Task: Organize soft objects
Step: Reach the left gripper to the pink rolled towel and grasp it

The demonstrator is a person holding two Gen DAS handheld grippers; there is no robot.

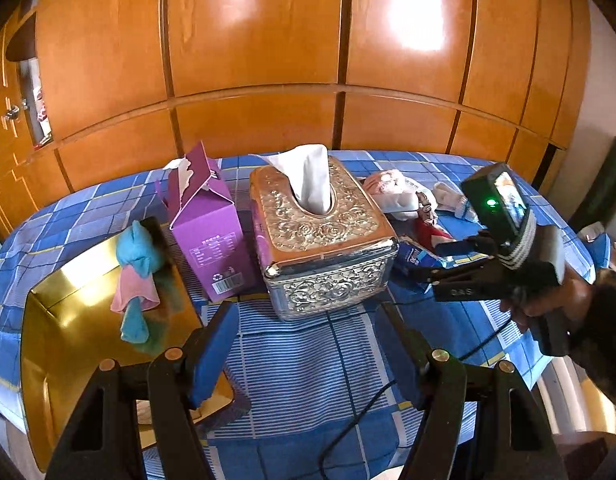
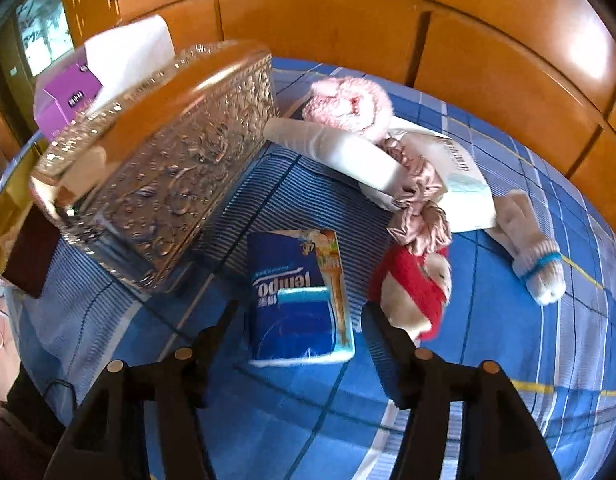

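Blue Tempo tissue packet (image 2: 298, 300) lies mid-table between the spread fingers of the right gripper (image 2: 300, 322); next, closing on it. The left gripper (image 1: 308, 348) hangs open, empty.

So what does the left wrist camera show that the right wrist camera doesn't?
Only the left wrist view shows the gold tray holding a teal and pink cloth, and the right gripper seen from outside.

Only the right wrist view shows the fluffy pink scrunchie, the satin scrunchie and the red and beige soft item clearly.

Both show the embossed metal tissue box, the purple carton, the blue tissue packet and the blue checked cloth. Each view's own gripper stands open, holding nothing.
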